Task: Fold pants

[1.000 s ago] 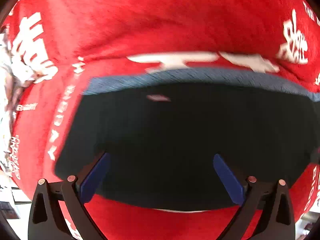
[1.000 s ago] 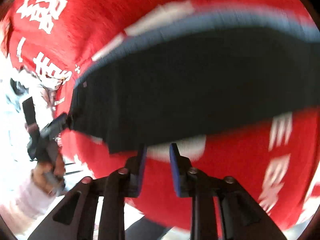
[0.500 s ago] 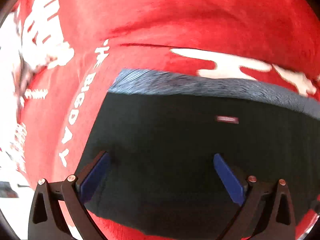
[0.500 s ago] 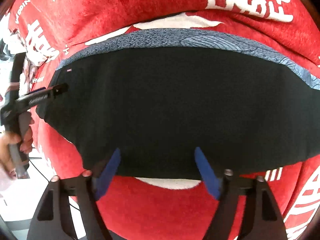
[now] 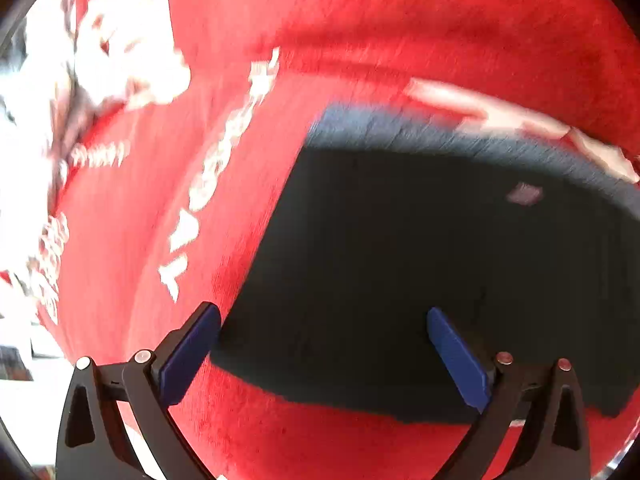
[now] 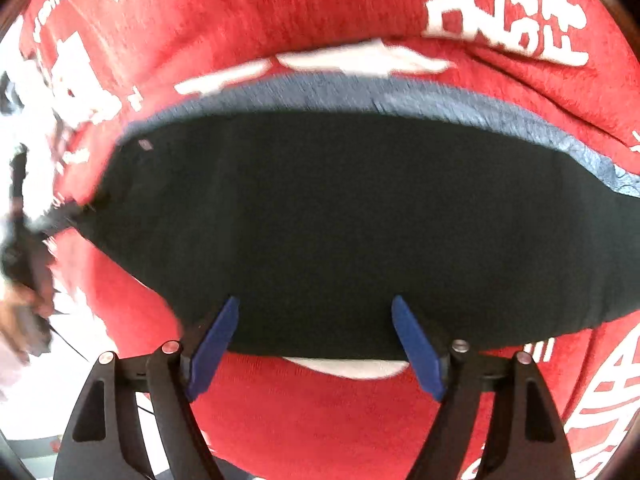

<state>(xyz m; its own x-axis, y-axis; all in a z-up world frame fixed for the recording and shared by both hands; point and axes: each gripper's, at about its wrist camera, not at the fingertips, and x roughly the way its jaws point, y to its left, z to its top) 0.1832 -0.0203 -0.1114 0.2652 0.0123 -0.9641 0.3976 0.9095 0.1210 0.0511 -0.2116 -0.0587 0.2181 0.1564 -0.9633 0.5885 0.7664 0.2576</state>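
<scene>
Dark folded pants (image 5: pixel 440 260) lie flat on a red cloth (image 5: pixel 360 40) with white lettering; a blue-grey band (image 6: pixel 400 96) runs along their far edge. My left gripper (image 5: pixel 323 312) hangs open above the pants' near left corner, nothing between its blue pads. My right gripper (image 6: pixel 315 300) is open over the pants' (image 6: pixel 360 220) near edge, also with nothing between its pads. In the right wrist view the left gripper (image 6: pixel 60 216) shows blurred at the pants' left end.
The red cloth (image 6: pixel 280 20) covers the whole surface under the pants and is wrinkled behind them. A person's hand (image 6: pixel 16 312) and a thin cable (image 6: pixel 72 346) show at the left edge, over a bright white area.
The right gripper's jaws went from nearly shut to wide open and it moved in over the pants' near edge. The left gripper slid left, toward the pants' left corner.
</scene>
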